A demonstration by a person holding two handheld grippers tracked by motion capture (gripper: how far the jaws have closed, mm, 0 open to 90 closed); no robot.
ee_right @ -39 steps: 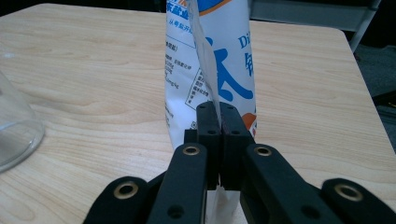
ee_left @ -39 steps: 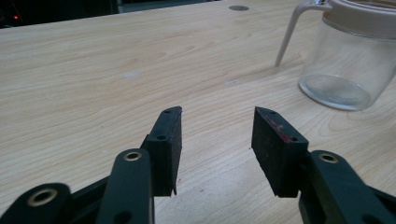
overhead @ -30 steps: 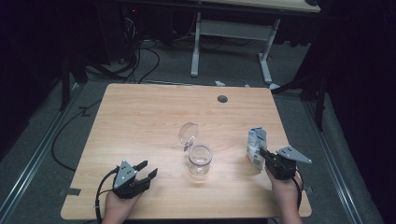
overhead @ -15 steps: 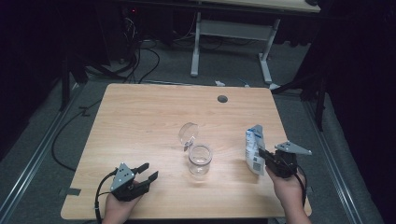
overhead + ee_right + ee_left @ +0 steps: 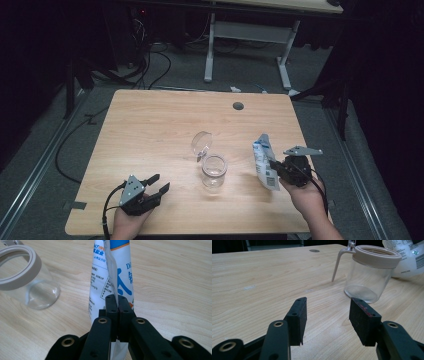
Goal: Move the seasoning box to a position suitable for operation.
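At the near left of the wooden surface (image 5: 150, 125), the left tongs (image 5: 156, 182) rest low in the person's left hand (image 5: 127, 224), pointing toward the middle. Their two black pads stand well apart with nothing between them; in the left gripper view the left tongs (image 5: 328, 317) show bare wood in the gap.

Near the middle of the surface stands a clear glass jar (image 5: 214, 171) with a beige rim, upright and empty. Its round hinged lid (image 5: 201, 144) is flipped open and stands up behind the jar on the far side. In the left gripper view the jar (image 5: 369, 275) stands just beyond the right pad, apart from it.

To the right of the jar, clear of it, the right tongs (image 5: 274, 167) are clamped together on a white and blue printed pouch (image 5: 264, 161). The pouch is lifted off the wood and leans with its top toward the far side. In the right gripper view the right tongs (image 5: 117, 307) pinch the pouch (image 5: 115, 272) at its lower seam, with the jar (image 5: 27, 280) off to the left. The right hand (image 5: 306, 200) holds the tool from the near edge.
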